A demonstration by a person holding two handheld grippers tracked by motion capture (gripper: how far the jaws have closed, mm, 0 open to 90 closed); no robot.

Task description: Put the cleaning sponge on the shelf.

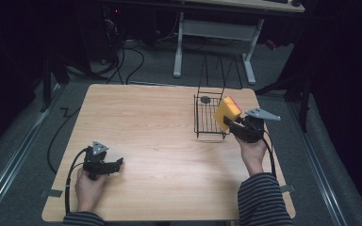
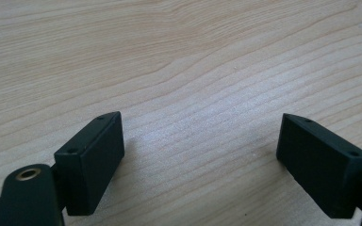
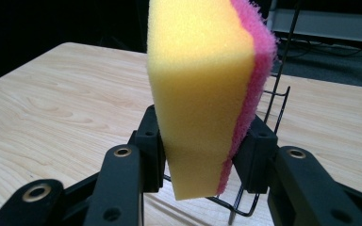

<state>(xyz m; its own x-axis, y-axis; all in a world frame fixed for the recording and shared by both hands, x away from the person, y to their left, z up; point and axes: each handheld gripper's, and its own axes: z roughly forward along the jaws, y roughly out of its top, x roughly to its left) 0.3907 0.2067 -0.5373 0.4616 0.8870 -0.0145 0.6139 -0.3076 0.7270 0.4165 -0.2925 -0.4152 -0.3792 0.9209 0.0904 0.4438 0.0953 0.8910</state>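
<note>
Holding sponge point(image 1: 227, 113) clamped in right gripper point(image 1: 231, 123), raised beside wire basket point(image 1: 202, 126); not yet placed inside, by appearance; left gripper point(image 1: 118, 163) spread apart, idle on table point(image 1: 160, 155).

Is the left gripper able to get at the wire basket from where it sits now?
Probably yes: the left gripper is open, and bare table lies between it and the wire basket.

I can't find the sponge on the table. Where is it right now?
The sponge is off the table, pinched in the right tongs at the right of the high view, held beside the wire basket.
</note>
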